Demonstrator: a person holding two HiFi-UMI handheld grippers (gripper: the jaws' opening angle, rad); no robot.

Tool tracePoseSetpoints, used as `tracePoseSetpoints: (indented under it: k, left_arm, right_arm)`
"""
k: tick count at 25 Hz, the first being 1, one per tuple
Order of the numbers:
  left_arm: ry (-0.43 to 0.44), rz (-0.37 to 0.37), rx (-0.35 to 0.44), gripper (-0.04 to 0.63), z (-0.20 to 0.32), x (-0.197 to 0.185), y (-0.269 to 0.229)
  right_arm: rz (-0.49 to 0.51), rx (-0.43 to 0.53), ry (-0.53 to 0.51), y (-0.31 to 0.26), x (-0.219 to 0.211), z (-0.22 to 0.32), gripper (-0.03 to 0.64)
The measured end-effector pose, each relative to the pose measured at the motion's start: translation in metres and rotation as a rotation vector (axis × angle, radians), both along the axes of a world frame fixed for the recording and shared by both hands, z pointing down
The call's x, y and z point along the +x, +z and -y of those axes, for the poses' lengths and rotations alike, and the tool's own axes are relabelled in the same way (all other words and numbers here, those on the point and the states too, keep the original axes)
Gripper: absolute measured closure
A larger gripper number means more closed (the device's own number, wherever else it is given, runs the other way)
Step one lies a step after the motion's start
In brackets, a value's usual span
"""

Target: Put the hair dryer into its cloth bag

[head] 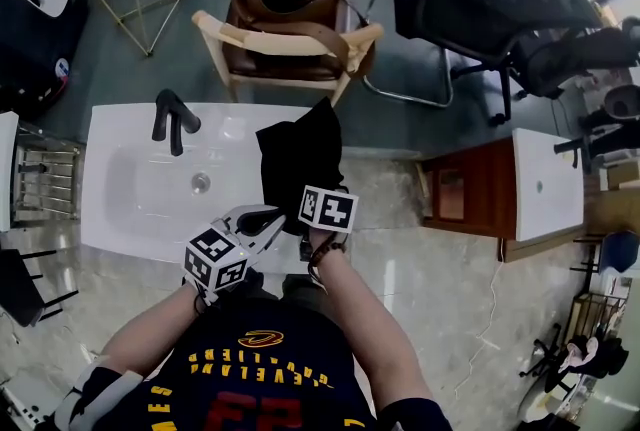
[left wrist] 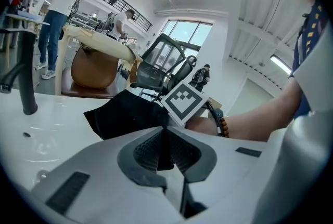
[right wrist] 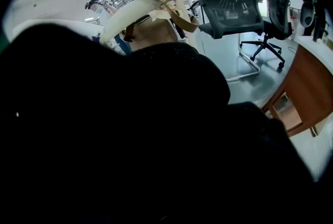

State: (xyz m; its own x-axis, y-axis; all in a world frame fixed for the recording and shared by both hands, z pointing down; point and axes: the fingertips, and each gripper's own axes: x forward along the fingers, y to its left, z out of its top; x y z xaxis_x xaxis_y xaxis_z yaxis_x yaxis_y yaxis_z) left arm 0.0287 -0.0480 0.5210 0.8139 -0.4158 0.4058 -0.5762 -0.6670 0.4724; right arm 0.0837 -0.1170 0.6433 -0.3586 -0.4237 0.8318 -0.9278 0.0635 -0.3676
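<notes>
Black cloth bag point(right wrist: 114, 134) covers right tongs point(head: 325, 209); jaws hidden.

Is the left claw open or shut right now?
Shut: the left gripper view shows the left claw with ribbed pads meeting, no gap. Whether they pinch the black cloth bag, cannot tell.

The cloth bag point(head: 300, 159), at the right edge of the basin point(head: 120, 209), is black matt cloth with soft folds; the basin is white, smooth and glossy, and the tap point(head: 175, 124) at its far edge is matt black. The left gripper point(left wrist: 165, 134) has a pale grey matt plastic shell and dark ribbed pads point(left wrist: 148, 151). Beyond the basin the chair point(head: 285, 46) is pale bare wood, the handbag point(head: 285, 4) on it brown leather with a slight sheen, the cabinet point(head: 480, 189) reddish wood, and the floor point(head: 430, 299) polished, stone-patterned tile.
</notes>
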Motion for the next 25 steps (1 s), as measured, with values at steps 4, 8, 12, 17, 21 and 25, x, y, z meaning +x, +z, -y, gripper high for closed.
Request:
tracePoseSetpoints:
  k: [4, 8, 12, 17, 21, 25]
  left_arm:
    - [-0.006, 0.004, -0.001, 0.584, 0.003, -0.001, 0.001]
    - [-0.036, -0.016, -0.013, 0.584, 0.009, -0.006, 0.001]
    - [-0.046, -0.031, -0.033, 0.583, 0.011, -0.007, 0.004]
    - [-0.030, -0.043, -0.025, 0.557, 0.007, -0.006, 0.004]
    - [0.002, -0.013, 0.024, 0.515, -0.002, -0.004, 0.000]
    - [0.020, 0.057, 0.136, 0.497, -0.014, -0.013, -0.010]
  right_arm:
    - [0.035, 0.037, -0.049, -0.017, 0.000, -0.005, 0.354]
    - [0.126, 0.074, -0.066, -0.057, 0.004, -0.026, 0.354]
    - [0.251, 0.074, -0.020, -0.088, 0.018, -0.069, 0.354]
    - [0.313, 0.063, 0.068, -0.095, 0.046, -0.118, 0.354]
    - [0.308, 0.122, 0.044, -0.110, 0.048, -0.128, 0.356]
    - [0.236, 0.270, -0.062, -0.135, 0.037, -0.118, 0.467]
